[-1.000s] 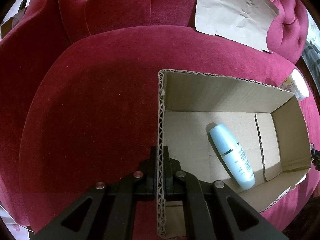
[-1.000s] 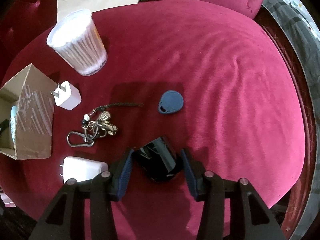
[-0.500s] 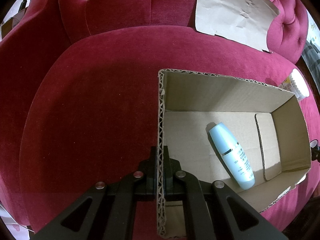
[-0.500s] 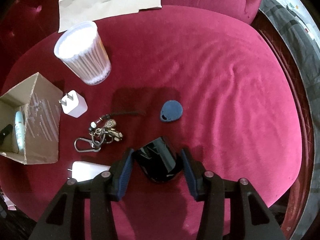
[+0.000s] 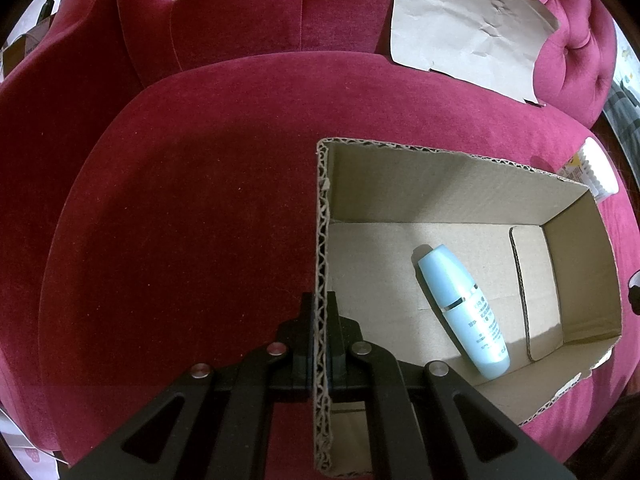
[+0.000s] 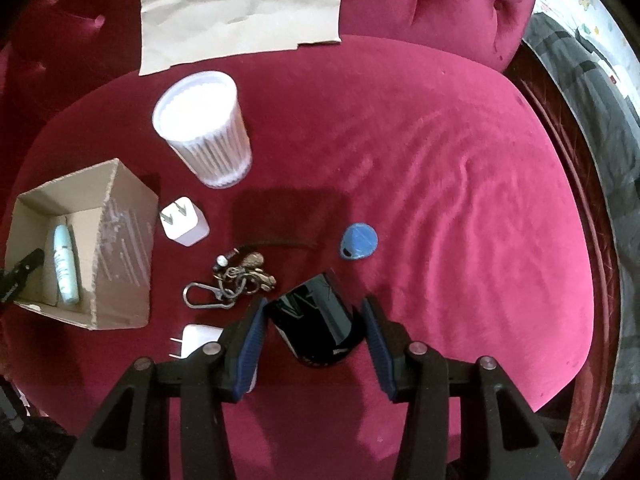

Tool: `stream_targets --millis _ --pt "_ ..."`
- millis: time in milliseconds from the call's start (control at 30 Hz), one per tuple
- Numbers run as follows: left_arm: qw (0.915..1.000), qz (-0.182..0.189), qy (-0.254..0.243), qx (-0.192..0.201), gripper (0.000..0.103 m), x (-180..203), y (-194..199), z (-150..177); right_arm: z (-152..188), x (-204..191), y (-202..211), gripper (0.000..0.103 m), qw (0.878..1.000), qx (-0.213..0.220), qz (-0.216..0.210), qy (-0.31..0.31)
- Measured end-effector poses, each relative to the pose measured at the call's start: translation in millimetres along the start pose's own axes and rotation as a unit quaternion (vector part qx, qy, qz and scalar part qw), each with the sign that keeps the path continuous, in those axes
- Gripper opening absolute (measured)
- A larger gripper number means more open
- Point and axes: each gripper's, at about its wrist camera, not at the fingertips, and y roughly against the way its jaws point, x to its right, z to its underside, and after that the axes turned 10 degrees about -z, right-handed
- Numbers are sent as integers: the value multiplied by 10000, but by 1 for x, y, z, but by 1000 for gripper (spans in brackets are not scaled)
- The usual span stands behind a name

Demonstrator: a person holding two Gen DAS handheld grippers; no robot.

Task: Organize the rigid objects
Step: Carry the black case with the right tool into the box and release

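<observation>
My left gripper is shut on the near wall of an open cardboard box on a red velvet seat. A light blue bottle lies inside the box. My right gripper is shut on a glossy black object and holds it above the seat. Below it in the right wrist view lie a blue tag, a keyring with carabiner, a small white charger, a second white charger and a tub of cotton swabs. The box sits at the left there.
A sheet of brown paper leans on the tufted backrest. The seat's right edge drops off to a dark wooden frame. Bare red velvet lies left of the box.
My right gripper has risen with the black object, so the items on the seat look smaller and more of the box shows. The left gripper and box have not moved.
</observation>
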Motion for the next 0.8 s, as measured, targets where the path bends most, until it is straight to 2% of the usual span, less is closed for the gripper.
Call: stream_targets --millis 467,800 --pt "10000 2 0 4 3 0 0 0 -12 -41 35 51 9989 207 -211 356" --pt "10000 6 3 3 3 0 0 0 -20 -80 42 51 9956 269 -435 782"
